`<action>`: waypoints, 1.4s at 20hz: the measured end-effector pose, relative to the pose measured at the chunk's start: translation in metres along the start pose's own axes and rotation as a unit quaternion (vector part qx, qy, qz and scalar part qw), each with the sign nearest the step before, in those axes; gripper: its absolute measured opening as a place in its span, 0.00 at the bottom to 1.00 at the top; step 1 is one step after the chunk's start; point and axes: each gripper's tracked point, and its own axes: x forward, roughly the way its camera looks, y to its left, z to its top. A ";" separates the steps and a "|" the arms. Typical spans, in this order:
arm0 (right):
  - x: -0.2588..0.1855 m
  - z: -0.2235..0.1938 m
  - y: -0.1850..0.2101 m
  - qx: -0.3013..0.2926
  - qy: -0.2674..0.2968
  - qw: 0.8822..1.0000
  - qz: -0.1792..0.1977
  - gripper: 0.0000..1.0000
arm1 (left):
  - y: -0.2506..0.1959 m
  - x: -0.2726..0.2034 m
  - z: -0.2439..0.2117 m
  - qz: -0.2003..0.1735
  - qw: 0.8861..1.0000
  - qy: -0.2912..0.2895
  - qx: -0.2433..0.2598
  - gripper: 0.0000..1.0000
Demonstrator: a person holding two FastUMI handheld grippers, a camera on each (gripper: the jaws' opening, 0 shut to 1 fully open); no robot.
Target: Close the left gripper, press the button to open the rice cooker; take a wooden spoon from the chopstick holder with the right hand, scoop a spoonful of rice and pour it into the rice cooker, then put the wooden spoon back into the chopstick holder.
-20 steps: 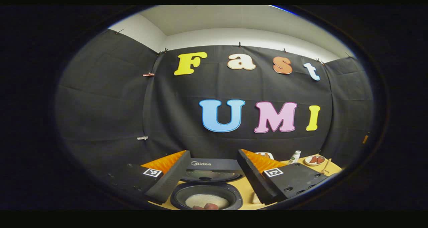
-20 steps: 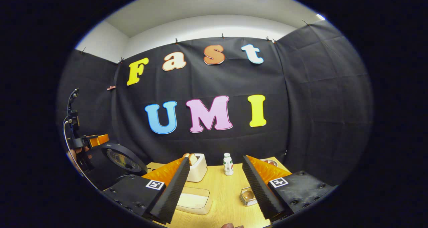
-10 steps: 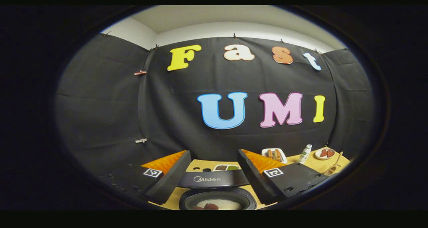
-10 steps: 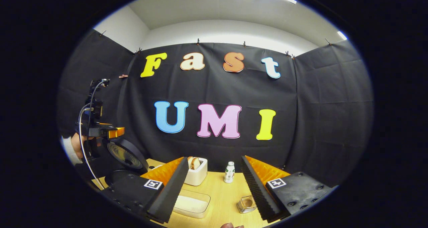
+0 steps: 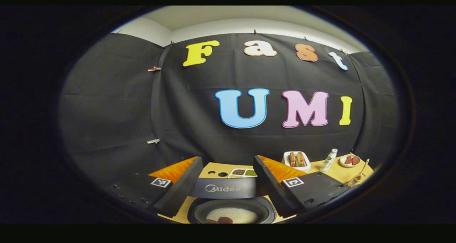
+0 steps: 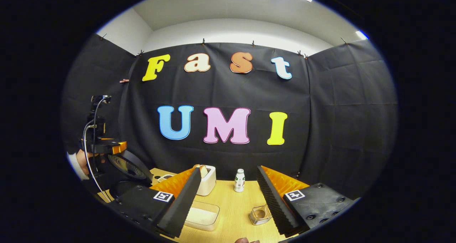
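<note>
Showing the left gripper (image 5: 228,184) with fingers spread wide and nothing between them, poised above the open rice cooker (image 5: 231,210), whose dark pot holds white rice (image 5: 231,214) (lid (image 5: 224,189) raised, seen edge-on between the fingers). Beyond the lid, on the wooden table (image 5: 335,171): a divided tray of grains (image 5: 243,172), a white toaster (image 5: 296,159) with two slices, a small bottle (image 5: 328,160), a small plate (image 5: 350,160) and, near the right edge, a glass holder with a wooden spoon (image 5: 358,175) leaning in it. Showing the right gripper (image 6: 228,200), likewise spread wide and empty, held over the table (image 6: 238,211) well apart from the cooker. Between and under its fingers: a clear box of rice (image 6: 202,215) just beside the left finger, a small glass jar (image 6: 260,215) just beside the right finger, then farther off the toaster (image 6: 207,179) and bottle (image 6: 239,180). At far left in the right gripper view, the other gripper (image 6: 103,145) in a hand (image 6: 83,161) with a pale sleeve, above the cooker's raised lid (image 6: 129,166).
</note>
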 end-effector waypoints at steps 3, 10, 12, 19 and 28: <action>-0.001 -0.004 -0.004 0.007 0.007 1.000 0.001 0.97 | -0.001 -0.022 -0.018 -0.001 1.000 0.009 0.001 0.99; -0.004 -0.010 -0.003 0.012 0.019 1.000 0.011 0.98 | -0.005 -0.063 -0.067 -0.003 0.999 0.045 0.000 0.99; -0.007 -0.011 -0.003 0.012 0.020 1.000 0.013 0.98 | -0.006 -0.071 -0.085 -0.001 0.998 0.060 -0.001 0.99; -0.013 -0.012 -0.007 0.016 0.027 0.999 0.013 0.98 | -0.013 -0.082 -0.149 -0.005 0.993 0.119 -0.005 0.98; -0.019 -0.016 -0.014 0.024 0.035 0.999 0.007 0.98 | -0.014 -0.088 -0.176 -0.013 0.996 0.088 0.000 0.97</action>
